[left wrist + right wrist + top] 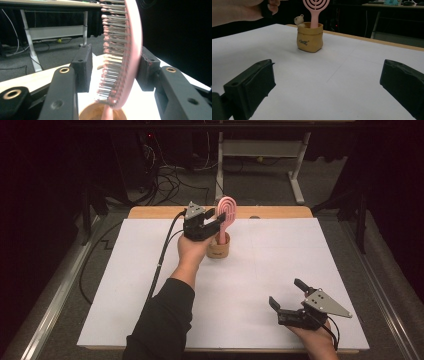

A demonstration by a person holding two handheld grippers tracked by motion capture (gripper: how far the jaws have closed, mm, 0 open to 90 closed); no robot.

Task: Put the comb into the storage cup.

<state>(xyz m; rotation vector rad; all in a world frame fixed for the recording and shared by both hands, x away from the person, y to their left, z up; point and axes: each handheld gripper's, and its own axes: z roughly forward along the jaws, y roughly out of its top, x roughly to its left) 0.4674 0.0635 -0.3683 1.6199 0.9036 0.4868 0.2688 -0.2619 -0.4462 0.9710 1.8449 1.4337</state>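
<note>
High view: we see the pink hairbrush (226, 212) standing upright, handle down, in the tan holder (219, 248) at 12 o'clock on the white table (150, 270). The left gripper (212, 221) brackets the brush head; the right gripper (289, 296) rests at 5 o'clock, jaws spread, empty, well apart.

Left gripper view: the brush stands between our jaws, long axis vertical. The right pad appears to touch its back; a gap remains on the bristle side, so nothing is clamped yet.

Right gripper view: the brush and holder stand at 12 o'clock, far off. The surface is flat; dark room, desk frames behind.
</note>
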